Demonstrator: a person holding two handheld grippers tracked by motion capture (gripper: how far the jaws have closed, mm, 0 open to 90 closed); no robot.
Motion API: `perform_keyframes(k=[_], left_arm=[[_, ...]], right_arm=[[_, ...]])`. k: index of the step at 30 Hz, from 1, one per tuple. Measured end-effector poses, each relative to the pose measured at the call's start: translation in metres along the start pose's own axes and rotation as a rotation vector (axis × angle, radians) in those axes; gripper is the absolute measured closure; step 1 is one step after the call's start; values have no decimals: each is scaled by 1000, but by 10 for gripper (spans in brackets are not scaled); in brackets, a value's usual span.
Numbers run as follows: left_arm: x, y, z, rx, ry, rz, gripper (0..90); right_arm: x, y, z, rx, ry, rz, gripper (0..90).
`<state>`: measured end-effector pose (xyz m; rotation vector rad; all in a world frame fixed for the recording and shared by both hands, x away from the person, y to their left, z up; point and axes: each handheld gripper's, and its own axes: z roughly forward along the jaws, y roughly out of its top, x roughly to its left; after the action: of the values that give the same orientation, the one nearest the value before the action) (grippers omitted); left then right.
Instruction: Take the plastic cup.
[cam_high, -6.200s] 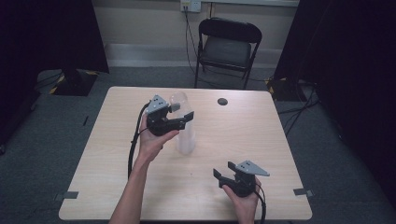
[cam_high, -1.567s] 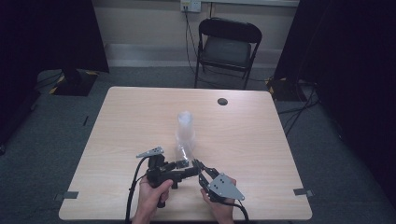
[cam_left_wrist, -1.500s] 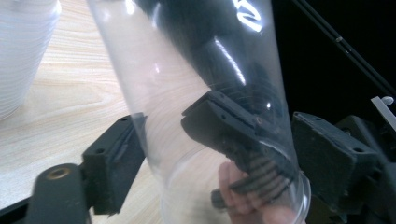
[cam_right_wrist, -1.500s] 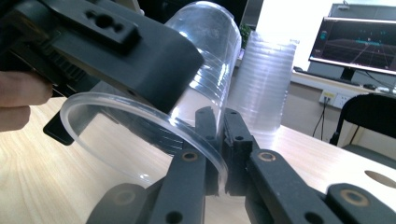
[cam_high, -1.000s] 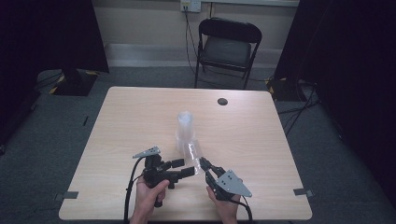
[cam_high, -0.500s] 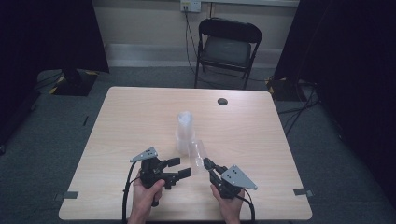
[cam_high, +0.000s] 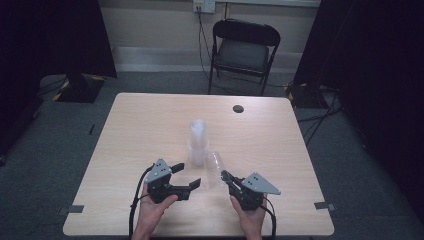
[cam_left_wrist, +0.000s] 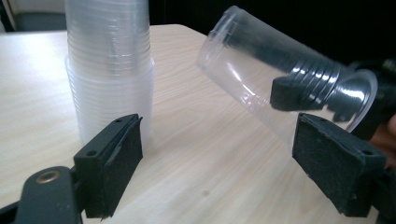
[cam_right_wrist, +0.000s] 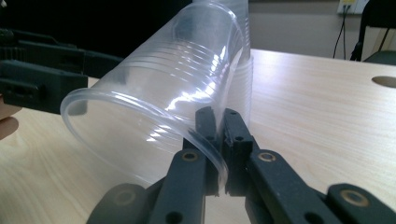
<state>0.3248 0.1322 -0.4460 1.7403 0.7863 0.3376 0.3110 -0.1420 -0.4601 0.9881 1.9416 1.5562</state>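
The single clear plastic cup (cam_high: 214, 169) is clamped by its rim wall in your right tongs (cam_high: 226, 176), which are pressed together on it, one jaw inside the mouth and one outside. The cup lies tilted, base raised and aimed toward the stack of clear plastic cups (cam_high: 198, 142), mouth toward you. It is clear of the bench (cam_high: 150, 120) surface and just beside the stack, on the stack's near right side, not touching it as far as the high view shows.

Your left tongs (cam_high: 186, 175) are spread wide and hold nothing. In the left gripper view the stack (cam_left_wrist: 109, 70) stands beyond one pad and the held cup (cam_left_wrist: 280, 88) beyond the other.

Progress, judged from the layout: one cup is separated from the stack and held in the air. Setting it down is not yet done. No other loose cup stands on the bench.

Clearances, relative to the stack:
- Behind it and to both sides, the bench is bare apart from a small dark round spot (cam_high: 238, 108) near the far edge.
- In front of it, both tongs occupy the near strip, close to the near edge.
- A folding chair (cam_high: 245, 50) stands on the floor beyond the far edge, well apart.

Keep the raised base from swinging into the stack, which could tip.
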Motion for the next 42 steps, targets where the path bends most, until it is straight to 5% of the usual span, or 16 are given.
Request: perform_keyframes(k=[4,11,23,42], left_arm=[[-1,-2,1,44,25,49,160],[-1,-3,1,51,13,143,163],[-7,-5,8,109,101,338,177],[-8,-15,15,68,103,419,153]], right_arm=[[0,3,2,33,32,15,869],[-2,9,2,96,75,32,869],[-4,18,10,240,145,73,861],[-2,33,22,368,215,115,864]])
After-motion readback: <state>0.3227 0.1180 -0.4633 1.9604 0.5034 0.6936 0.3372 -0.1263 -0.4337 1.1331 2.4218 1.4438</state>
